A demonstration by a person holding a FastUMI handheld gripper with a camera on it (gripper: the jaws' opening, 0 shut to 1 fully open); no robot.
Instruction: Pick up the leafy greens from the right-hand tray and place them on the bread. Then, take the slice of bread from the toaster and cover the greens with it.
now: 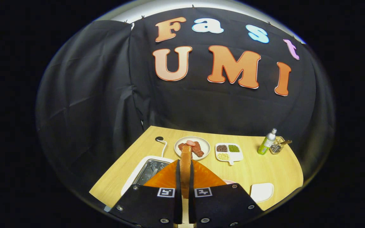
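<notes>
Gripper point(185, 177) fingers point(177, 177) clamped on bread slice point(185, 158)

You will find no legible text here: the bottle point(267, 142) on the worktop point(258, 171) bears a label too small to read, and the 2 square markers point(165, 192) carry patterns only.

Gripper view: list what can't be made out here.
- Target bread and greens: hidden behind the gripper body and the bread slice clamped upright between its fingers.
- Pink item beside the fingers: mostly covered, can't be identified.
- Toaster: its near end is cut off by the fingers.
- Divided dish: its fillings are too small to identify.
- Wire basket behind the green bottle: its contents are too small.
</notes>
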